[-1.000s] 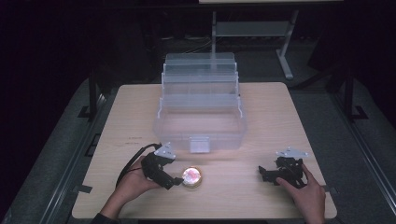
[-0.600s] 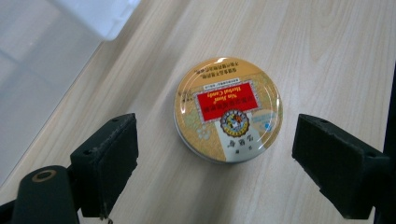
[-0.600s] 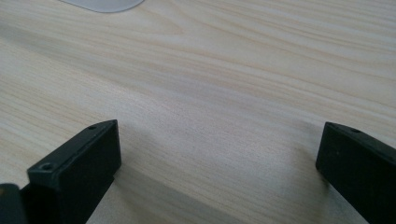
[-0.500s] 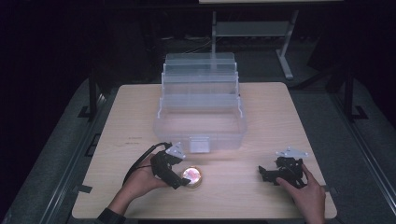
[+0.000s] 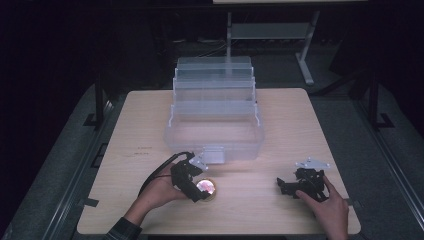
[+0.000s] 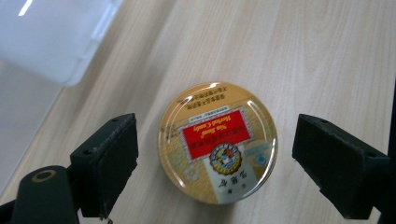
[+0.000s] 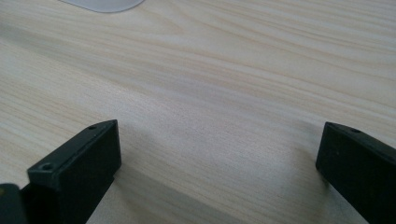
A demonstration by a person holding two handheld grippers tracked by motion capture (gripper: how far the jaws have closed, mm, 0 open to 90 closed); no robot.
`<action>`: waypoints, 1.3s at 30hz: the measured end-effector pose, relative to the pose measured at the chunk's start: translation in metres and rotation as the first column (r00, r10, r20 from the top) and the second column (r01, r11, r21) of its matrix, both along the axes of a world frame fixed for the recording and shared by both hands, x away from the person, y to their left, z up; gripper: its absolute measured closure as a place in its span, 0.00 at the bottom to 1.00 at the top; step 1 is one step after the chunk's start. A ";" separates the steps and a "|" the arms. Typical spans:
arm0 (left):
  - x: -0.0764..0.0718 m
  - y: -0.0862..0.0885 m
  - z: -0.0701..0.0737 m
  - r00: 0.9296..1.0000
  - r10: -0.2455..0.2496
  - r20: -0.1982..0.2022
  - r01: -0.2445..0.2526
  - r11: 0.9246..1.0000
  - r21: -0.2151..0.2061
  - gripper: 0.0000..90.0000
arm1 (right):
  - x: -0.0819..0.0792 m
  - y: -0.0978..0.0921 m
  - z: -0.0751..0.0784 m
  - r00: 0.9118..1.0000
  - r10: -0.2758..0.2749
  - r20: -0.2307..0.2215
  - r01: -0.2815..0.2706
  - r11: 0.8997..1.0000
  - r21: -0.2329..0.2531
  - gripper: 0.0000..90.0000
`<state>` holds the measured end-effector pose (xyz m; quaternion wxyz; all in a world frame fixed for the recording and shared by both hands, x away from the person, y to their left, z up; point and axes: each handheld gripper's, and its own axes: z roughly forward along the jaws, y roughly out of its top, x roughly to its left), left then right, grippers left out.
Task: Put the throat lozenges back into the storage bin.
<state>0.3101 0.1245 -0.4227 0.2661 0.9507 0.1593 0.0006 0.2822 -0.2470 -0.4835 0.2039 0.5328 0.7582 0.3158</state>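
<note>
A small round tin (image 6: 218, 142) with a gold lid and a red label lies flat on the wooden table (image 5: 280, 125), near its front edge, also seen as the tin (image 5: 206, 187) in the high view. My left gripper (image 5: 196, 189) hovers right over it, open, one jaw on each side of the tin with a gap on both sides. In the left gripper view my left gripper (image 6: 215, 165) straddles the lid. At the front right, my right gripper (image 5: 282, 185) rests low over bare wood, open and holding nothing, its jaws wide apart in the right gripper view (image 7: 217, 172).
A clear plastic tiered organiser box (image 5: 215, 117) stands open at the table's middle, its front latch close behind the tin. Its corner (image 6: 51, 42) shows at the upper left of the left gripper view. Dark floor and a metal stand (image 5: 305, 50) lie beyond the table.
My left gripper has slid right and forward, from beside the tin to over it, with the jaws now straddling it. The right gripper has stayed put.
</note>
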 end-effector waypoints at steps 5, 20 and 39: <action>0.000 -0.007 -0.004 1.000 -0.015 -0.010 0.015 1.000 0.024 0.15 | 0.000 0.000 0.000 1.000 -0.001 0.000 0.001 1.000 0.000 0.00; 0.003 -0.022 -0.011 0.998 -0.067 0.000 0.067 0.991 0.116 0.15 | 0.000 0.000 0.000 1.000 0.000 0.000 0.000 1.000 0.000 0.00; 0.002 -0.029 -0.021 0.996 -0.088 0.000 0.086 0.976 0.199 0.15 | -0.001 0.000 0.000 1.000 -0.001 -0.001 0.001 1.000 0.002 0.00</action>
